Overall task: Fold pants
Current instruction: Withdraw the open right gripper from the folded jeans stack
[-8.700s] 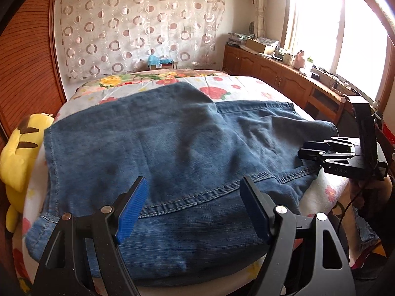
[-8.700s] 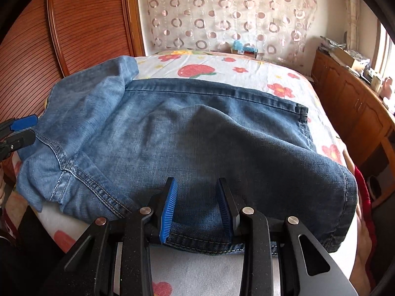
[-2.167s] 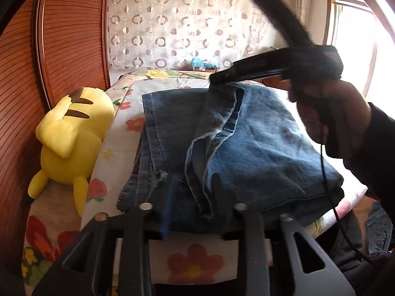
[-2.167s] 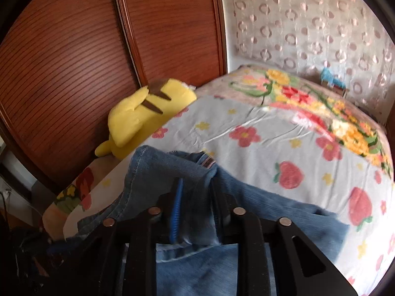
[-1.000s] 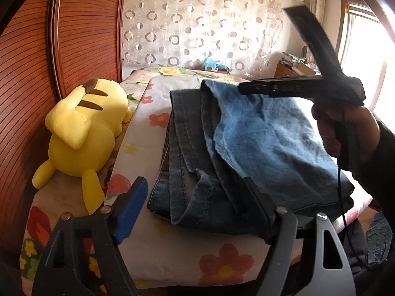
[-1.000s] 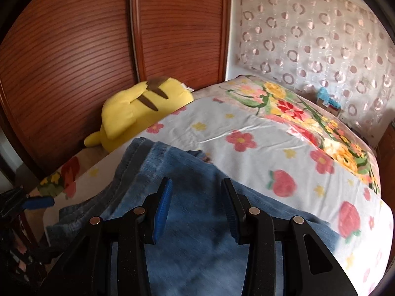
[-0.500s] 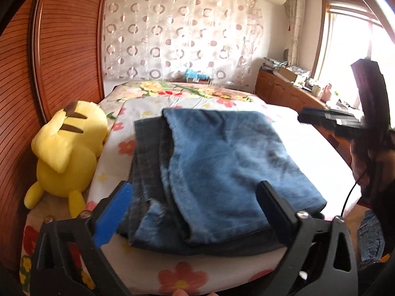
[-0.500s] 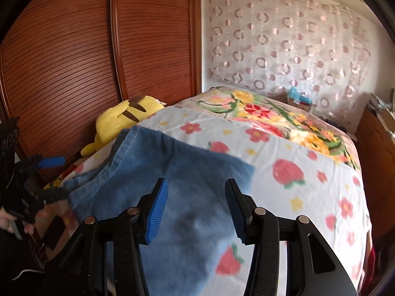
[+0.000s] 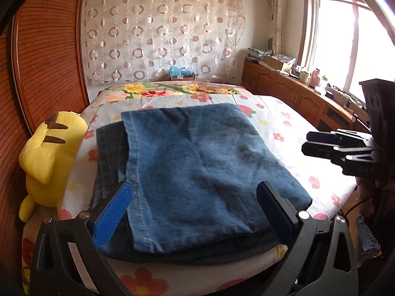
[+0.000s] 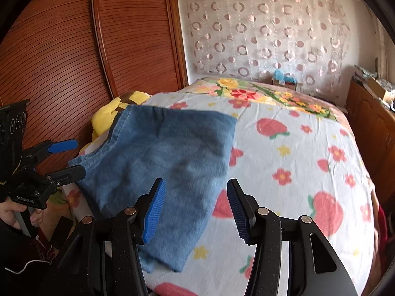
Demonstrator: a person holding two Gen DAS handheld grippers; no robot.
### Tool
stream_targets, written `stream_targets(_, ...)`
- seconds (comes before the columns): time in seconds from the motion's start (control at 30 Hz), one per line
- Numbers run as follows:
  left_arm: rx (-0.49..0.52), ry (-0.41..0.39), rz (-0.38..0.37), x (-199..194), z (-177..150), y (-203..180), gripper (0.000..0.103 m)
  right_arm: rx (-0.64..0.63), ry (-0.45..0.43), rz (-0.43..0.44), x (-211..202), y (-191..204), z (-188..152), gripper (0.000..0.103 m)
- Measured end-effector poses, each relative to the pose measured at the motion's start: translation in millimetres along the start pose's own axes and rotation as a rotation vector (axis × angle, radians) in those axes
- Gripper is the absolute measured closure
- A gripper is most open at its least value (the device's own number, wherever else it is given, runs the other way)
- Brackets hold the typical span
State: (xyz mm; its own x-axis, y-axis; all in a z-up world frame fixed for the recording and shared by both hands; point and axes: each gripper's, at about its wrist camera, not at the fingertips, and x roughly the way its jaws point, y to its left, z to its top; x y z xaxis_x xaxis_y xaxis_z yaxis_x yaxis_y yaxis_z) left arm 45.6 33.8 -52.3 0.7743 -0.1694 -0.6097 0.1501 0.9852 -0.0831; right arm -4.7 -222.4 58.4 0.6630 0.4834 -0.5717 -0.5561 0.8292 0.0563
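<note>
1. Folded blue denim pants (image 9: 195,170) lie flat in a squarish stack on the floral bedsheet (image 9: 279,123), near the bed's front edge, toward the left side of the bed.
2. Top layer is lighter blue; a darker layer sticks out along its left and front edges. How many layers are underneath cannot be told.
3. Front edge of the stack is partly covered by the left gripper (image 9: 195,212) in the left wrist view.
4. Left gripper: jaws spread wide, one blue pad and one dark pad either side of the stack's front edge, holding nothing. Whether the pads touch the denim is unclear.
5. Right gripper (image 10: 195,209): jaws apart, blue pads empty, above the stack's right-hand edge and the sheet; height over the cloth hard to judge.
6. In the right wrist view the pants (image 10: 163,162) are motion-blurred; seams hard to read, near corner cut off by the gripper body.
7. Yellow plush toy with brown-tipped ears (image 9: 49,157) sits just beside the pants on the left, against the reddish wooden slatted wall panel (image 9: 47,56). In the right wrist view it is mostly hidden behind the denim.
8. Right gripper seen from the left wrist view (image 9: 328,145) is at the frame edge, body cropped.
9. Small blue item (image 9: 181,71) beyond the bed by the circle-pattern curtain (image 9: 160,32): too small to identify.
</note>
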Motion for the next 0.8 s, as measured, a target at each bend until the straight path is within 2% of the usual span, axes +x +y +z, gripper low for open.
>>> stream_targets(0.4, 0.025, 0.096, 0.001, 26.2, -32.1, -14.1, 0.002, 0.080, 0.096, 0.016, 23.4, -2.9, -13.3, 0.050)
stream_targets(0.8, 0.021, 0.120, 0.004, 32.3, -45.4, -9.0, 0.002, 0.116, 0.129, 0.031, 31.1, -5.5, -17.6, 0.047)
